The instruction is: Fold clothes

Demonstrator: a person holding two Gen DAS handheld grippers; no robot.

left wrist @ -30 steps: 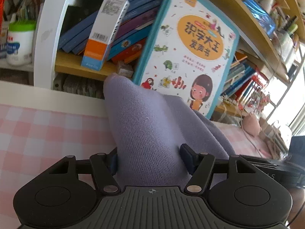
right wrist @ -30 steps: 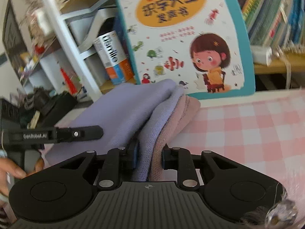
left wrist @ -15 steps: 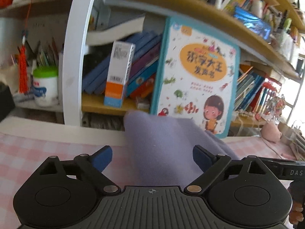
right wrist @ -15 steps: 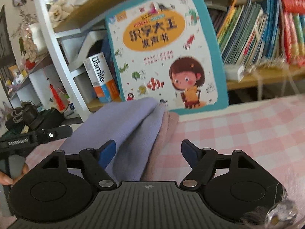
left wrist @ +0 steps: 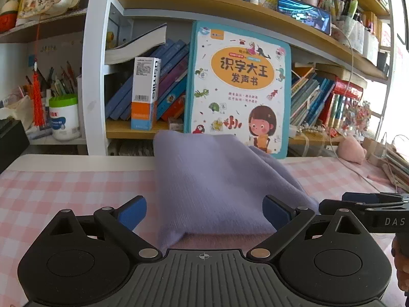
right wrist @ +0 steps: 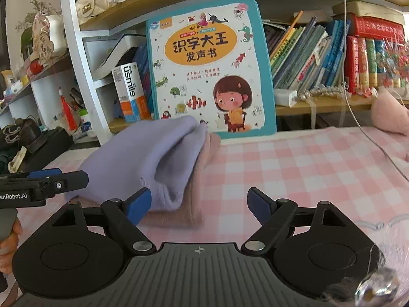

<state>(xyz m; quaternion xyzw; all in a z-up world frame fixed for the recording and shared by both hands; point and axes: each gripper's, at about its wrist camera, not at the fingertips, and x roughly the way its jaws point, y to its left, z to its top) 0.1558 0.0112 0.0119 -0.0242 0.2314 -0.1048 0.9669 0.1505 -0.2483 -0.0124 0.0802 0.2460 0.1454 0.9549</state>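
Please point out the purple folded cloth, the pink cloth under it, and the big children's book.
purple folded cloth (left wrist: pixel 212 179): left wrist view, middle of its top face.
pink cloth (right wrist: pixel 196 186): right wrist view, its exposed right side.
children's book (right wrist: pixel 207 64): right wrist view, centre of its cover.

lilac knit garment (left wrist: pixel 217 179) folded over pink layer (right wrist: pixel 202 176), flat on checked cloth.

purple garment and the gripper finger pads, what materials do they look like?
Purple garment: soft fine knit, matte, likely cotton or wool blend; faint ribbing lines and rounded, plump fold edges show. Finger pads of the left gripper: blue, matte, probably rubber or foam; black arms look like moulded plastic.
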